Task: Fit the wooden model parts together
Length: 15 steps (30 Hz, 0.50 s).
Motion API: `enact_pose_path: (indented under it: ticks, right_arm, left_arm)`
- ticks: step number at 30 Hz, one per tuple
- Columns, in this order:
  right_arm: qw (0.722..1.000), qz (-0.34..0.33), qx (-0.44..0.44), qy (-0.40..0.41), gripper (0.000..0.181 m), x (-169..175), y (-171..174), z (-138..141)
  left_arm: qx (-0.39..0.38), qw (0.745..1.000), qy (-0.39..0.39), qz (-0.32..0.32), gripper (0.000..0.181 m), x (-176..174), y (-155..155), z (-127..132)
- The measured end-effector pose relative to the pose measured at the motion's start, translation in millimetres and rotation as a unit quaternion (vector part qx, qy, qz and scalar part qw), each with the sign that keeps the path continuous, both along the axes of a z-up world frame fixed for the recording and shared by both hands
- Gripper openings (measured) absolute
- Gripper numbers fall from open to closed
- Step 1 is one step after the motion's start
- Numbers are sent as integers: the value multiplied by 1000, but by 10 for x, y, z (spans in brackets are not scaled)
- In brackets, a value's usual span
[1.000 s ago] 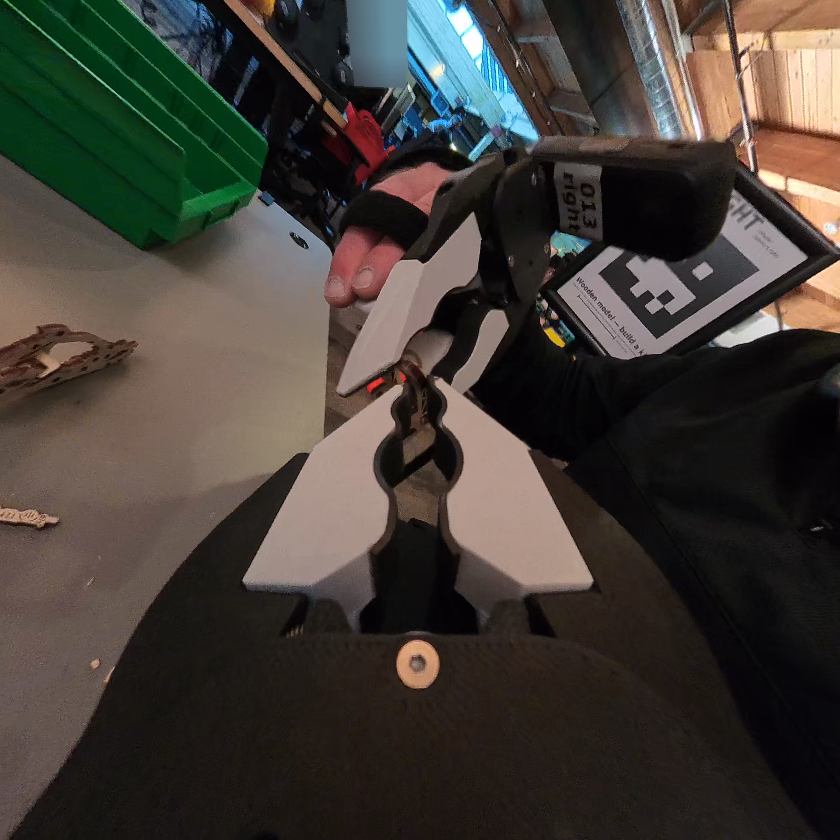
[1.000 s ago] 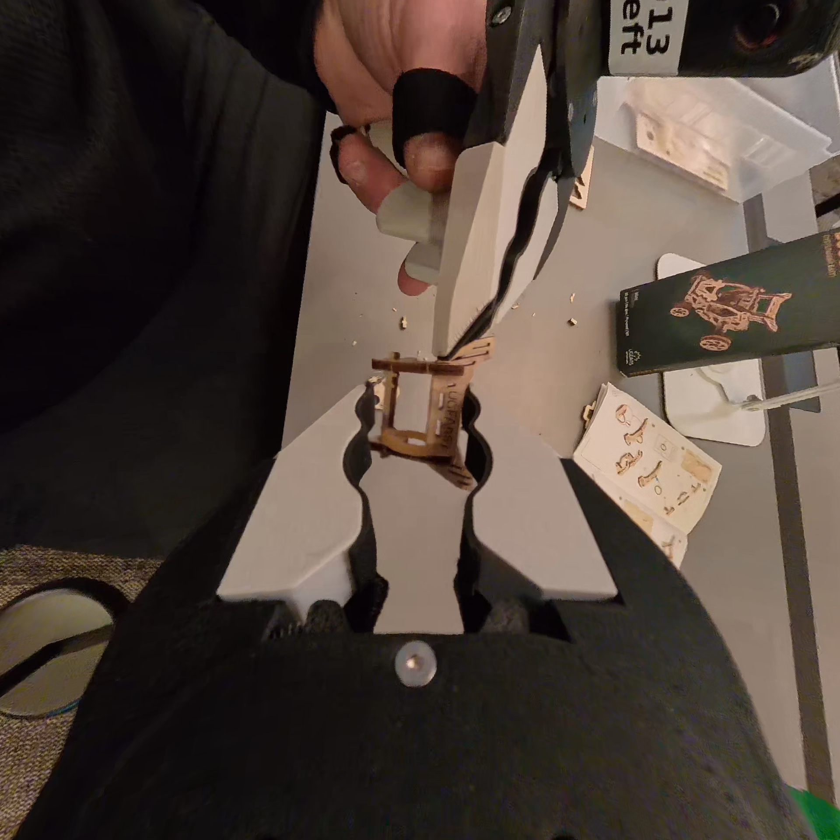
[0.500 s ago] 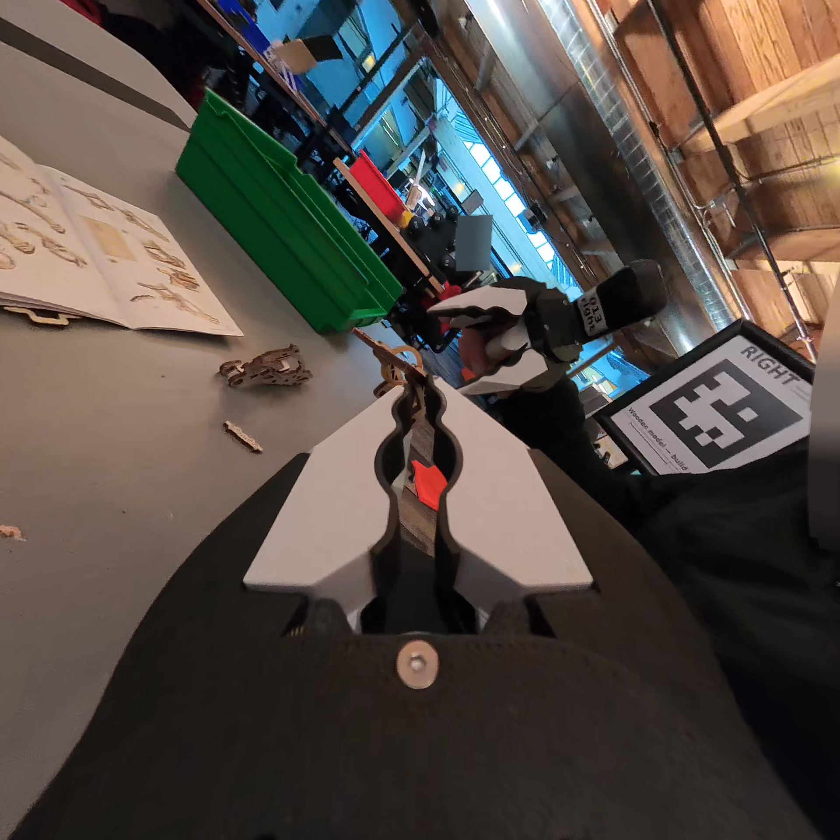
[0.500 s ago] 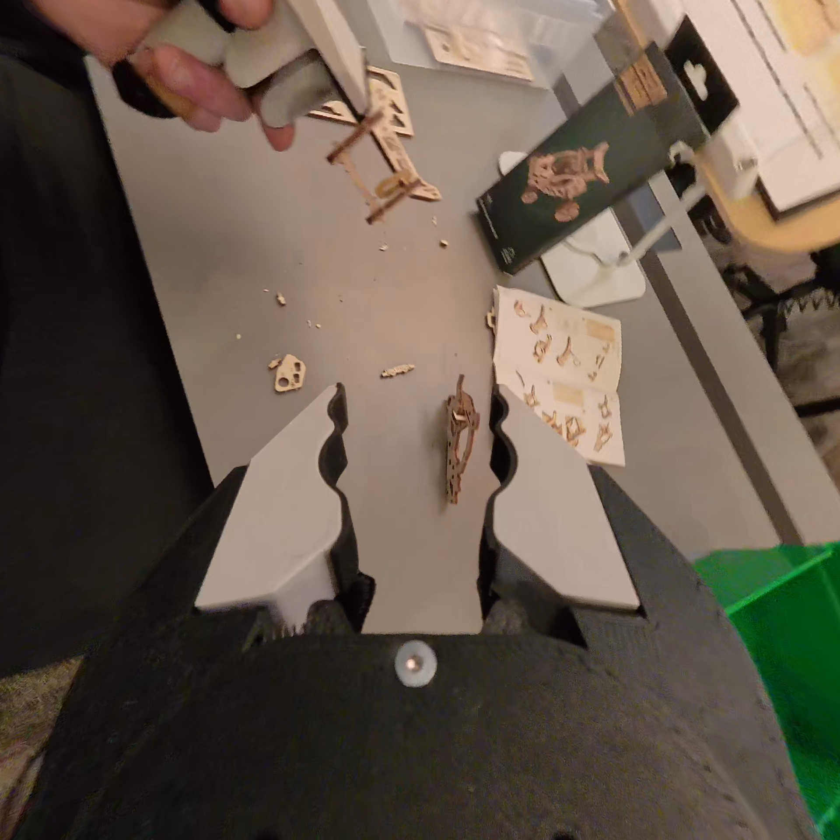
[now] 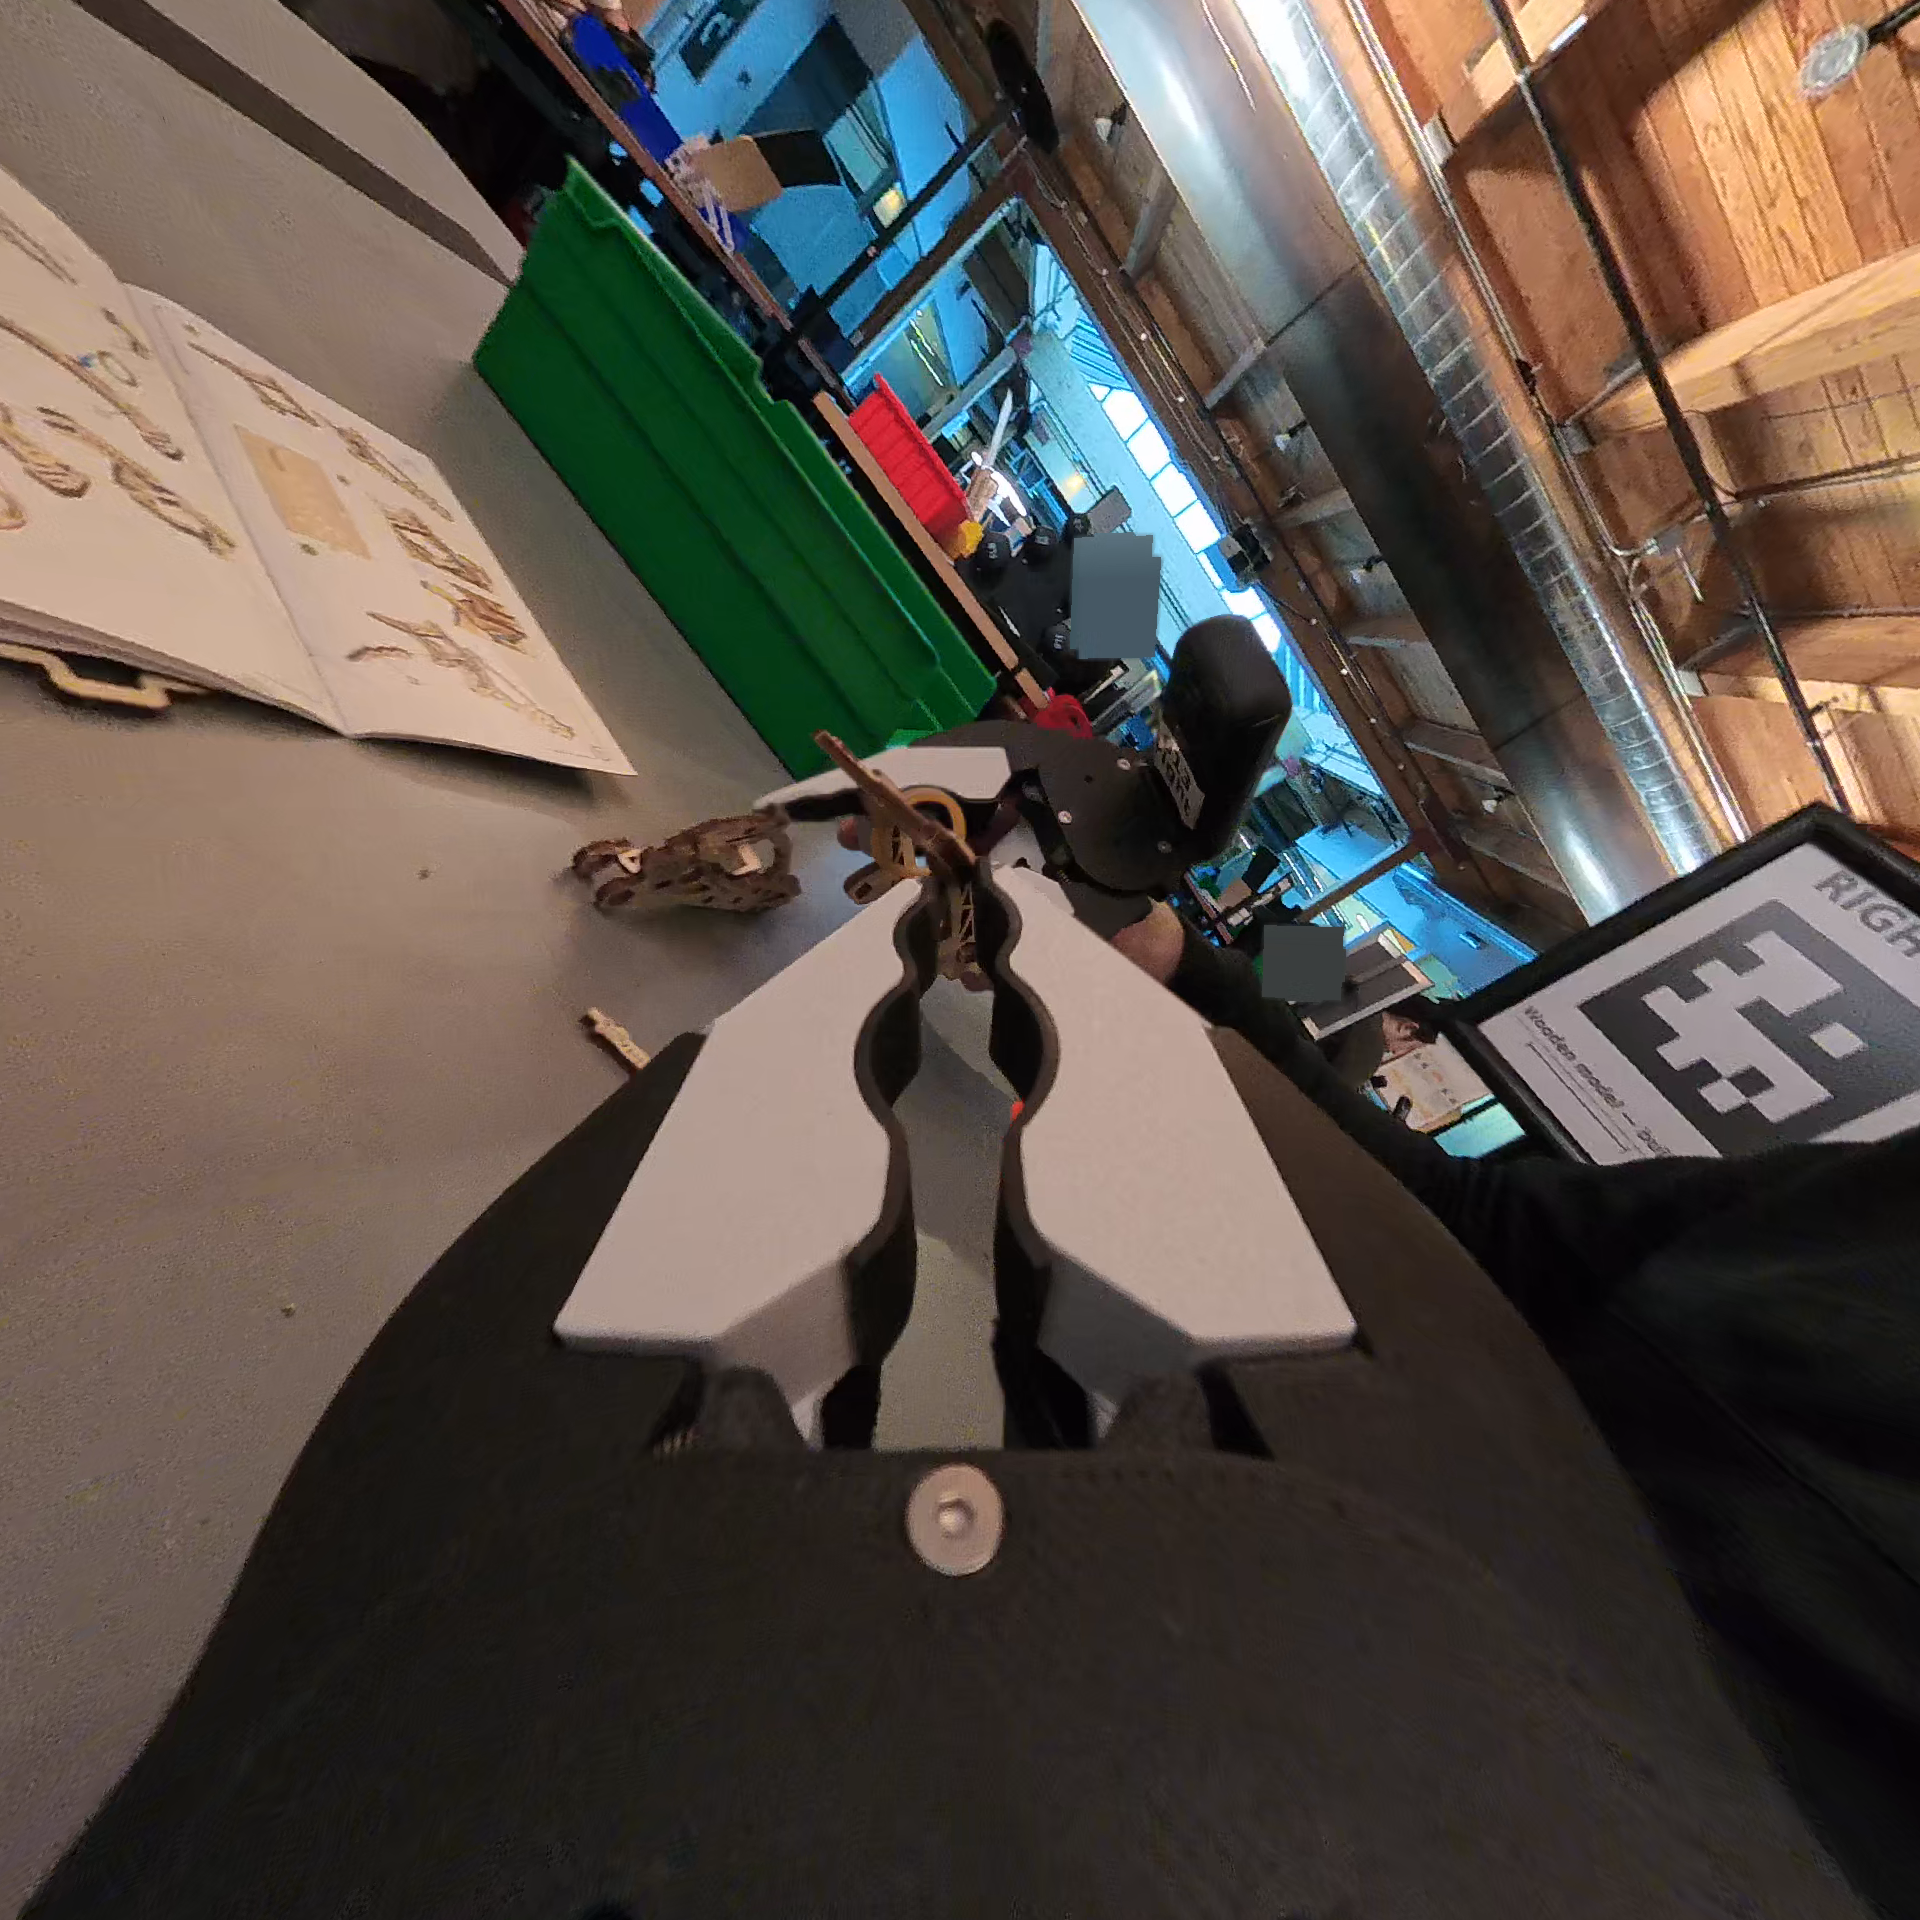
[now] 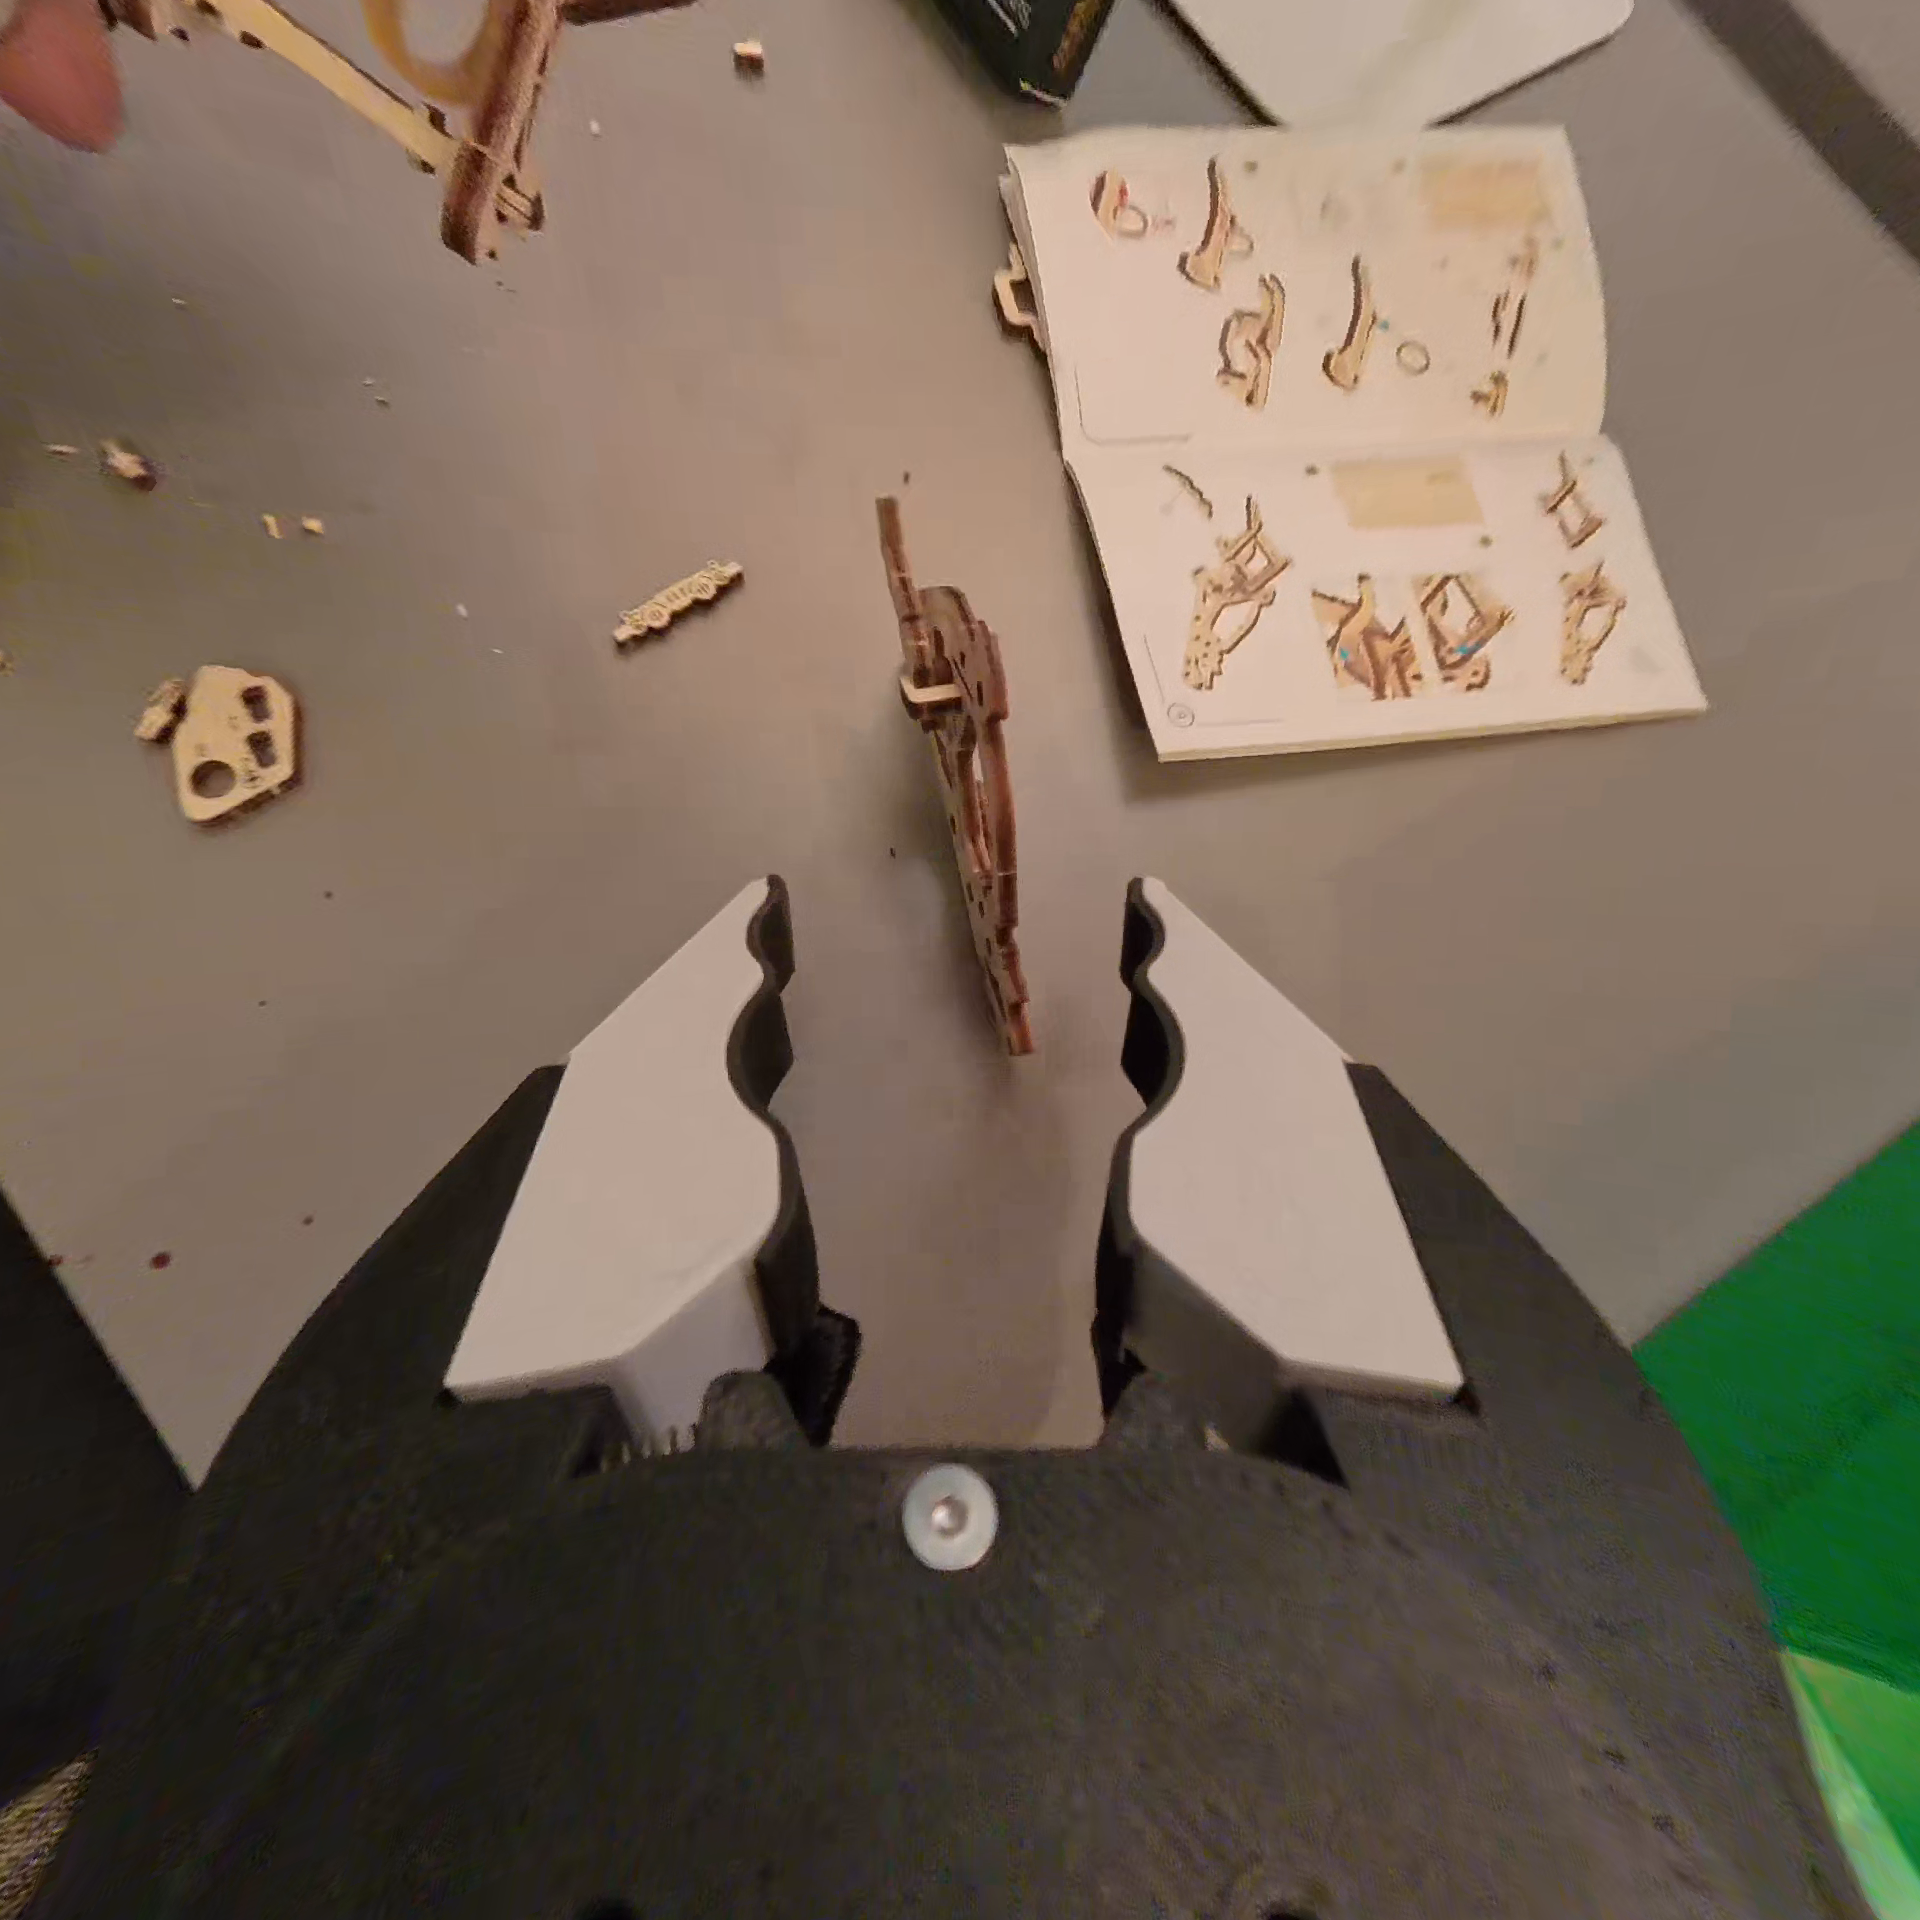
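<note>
Fingers [image 5: 1049, 935] of your left gripper [image 5: 954, 914] are clenched on the wooden frame assembly [image 5: 914, 842], held up off the tabletop [image 5: 260, 1039]. Fingers [image 6: 727, 997] of your right gripper [image 6: 954, 914] are spread wide and empty, pointing down at a wooden side piece [image 6: 961, 758] standing on edge on the tabletop; its near end lies between the tips, touching neither. Left of it: a small strip part [image 6: 677, 603] and a flat holed part [image 6: 234, 743]. Right of it: an open instruction booklet [image 6: 1351, 447]. Green bin [image 5: 717, 520] beyond.
</note>
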State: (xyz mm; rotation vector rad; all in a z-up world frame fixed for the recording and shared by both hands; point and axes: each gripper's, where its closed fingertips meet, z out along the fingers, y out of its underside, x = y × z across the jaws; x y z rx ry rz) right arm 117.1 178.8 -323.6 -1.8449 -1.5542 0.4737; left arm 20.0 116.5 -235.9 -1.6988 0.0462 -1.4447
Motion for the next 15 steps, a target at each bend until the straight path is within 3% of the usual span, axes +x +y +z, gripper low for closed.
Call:
enact_pose_path:
  ticks: [15]
  right_arm:
    - [995,-76,-56,16,6,-143,15,-153]
  left_arm:
    - [-8,1000,9,-2,4,-26,184,-189]
